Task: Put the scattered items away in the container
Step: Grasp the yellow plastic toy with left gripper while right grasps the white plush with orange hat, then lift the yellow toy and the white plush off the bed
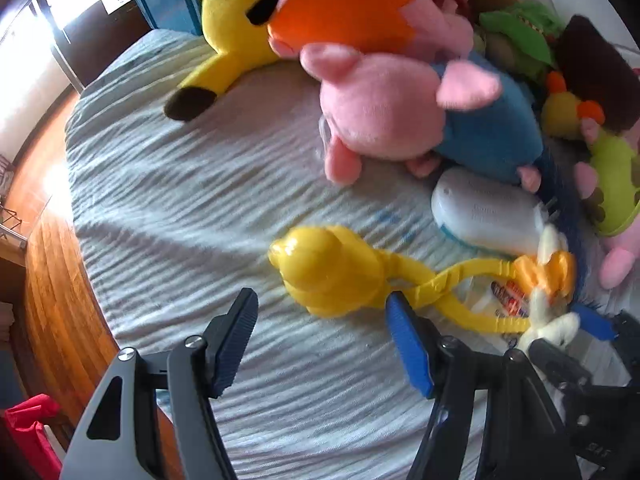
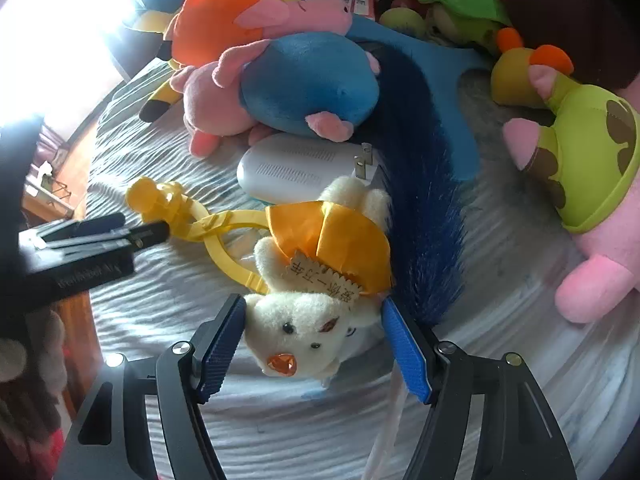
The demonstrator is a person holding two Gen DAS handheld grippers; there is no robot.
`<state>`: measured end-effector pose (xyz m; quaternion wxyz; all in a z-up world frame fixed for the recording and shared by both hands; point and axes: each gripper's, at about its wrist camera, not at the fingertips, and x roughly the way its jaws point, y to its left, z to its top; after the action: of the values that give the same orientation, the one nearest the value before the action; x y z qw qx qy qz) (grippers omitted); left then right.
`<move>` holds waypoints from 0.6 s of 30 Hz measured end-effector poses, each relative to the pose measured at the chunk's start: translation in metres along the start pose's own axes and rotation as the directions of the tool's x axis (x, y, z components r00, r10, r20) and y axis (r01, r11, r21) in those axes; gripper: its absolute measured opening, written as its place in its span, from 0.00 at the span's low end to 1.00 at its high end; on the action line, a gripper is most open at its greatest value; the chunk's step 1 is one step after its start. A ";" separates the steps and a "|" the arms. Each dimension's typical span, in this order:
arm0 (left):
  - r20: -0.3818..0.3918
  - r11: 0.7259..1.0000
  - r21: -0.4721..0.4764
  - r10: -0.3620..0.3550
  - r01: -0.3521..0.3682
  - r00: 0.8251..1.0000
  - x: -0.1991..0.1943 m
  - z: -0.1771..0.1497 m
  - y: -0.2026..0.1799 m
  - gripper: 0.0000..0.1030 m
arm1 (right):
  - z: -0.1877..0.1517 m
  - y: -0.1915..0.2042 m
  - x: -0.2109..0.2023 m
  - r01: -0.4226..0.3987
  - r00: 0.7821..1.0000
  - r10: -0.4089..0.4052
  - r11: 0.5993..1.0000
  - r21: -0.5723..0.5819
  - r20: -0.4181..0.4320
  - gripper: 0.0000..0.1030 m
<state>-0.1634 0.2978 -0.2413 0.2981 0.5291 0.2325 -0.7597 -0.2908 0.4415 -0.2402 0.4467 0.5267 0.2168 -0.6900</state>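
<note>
Yellow duck-headed tongs (image 1: 332,272) lie on the striped grey bedsheet (image 1: 200,200). My left gripper (image 1: 324,294) points down over the duck head. Its blue pad touches the neck, but a strip of sheet shows between the dark pad and the duck, so it stands open. From the right wrist view, the left gripper (image 2: 160,228) sits at the tongs' (image 2: 208,224) neck. My right gripper (image 2: 314,304) is shut on the head of a small white bear (image 2: 296,332) wearing an orange bow. The right gripper (image 1: 560,336) shows in the left wrist view with the bear (image 1: 552,320).
Plush toys crowd the far side: a pink pig in blue (image 1: 384,108), a yellow one (image 1: 228,28), a green-shelled pink one (image 2: 592,160). A white plug-in device (image 1: 484,212) and a dark blue furry tail (image 2: 424,208) lie nearby. The wooden floor (image 1: 52,280) drops off left.
</note>
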 end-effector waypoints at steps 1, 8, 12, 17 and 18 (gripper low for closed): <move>0.004 1.000 0.000 -0.004 0.004 1.000 0.002 0.005 0.006 0.64 | 0.000 -0.001 0.001 -0.003 1.000 0.003 1.000 0.005 -0.001 0.68; -0.070 0.996 0.032 -0.078 0.080 0.995 0.030 0.022 0.004 0.64 | 0.002 0.000 0.009 0.005 1.000 -0.004 0.998 0.056 -0.013 0.71; -0.067 0.992 0.036 -0.115 0.118 0.991 0.034 0.022 0.007 0.65 | 0.003 0.003 0.016 0.020 0.999 -0.019 0.997 0.070 -0.027 0.71; -0.050 0.986 0.051 -0.155 0.157 0.987 0.036 0.024 0.013 0.64 | 0.004 0.007 0.017 0.041 0.999 -0.039 0.994 0.100 -0.019 0.74; -0.046 0.986 0.054 -0.157 0.159 0.987 0.036 0.024 0.013 0.63 | 0.004 0.007 0.019 0.049 0.999 -0.047 0.993 0.106 -0.022 0.76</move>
<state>-0.1794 0.2649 -0.2679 0.2164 0.5332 0.2578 -0.7761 -0.2877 0.4271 -0.2548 0.3993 0.5510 0.1966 -0.7059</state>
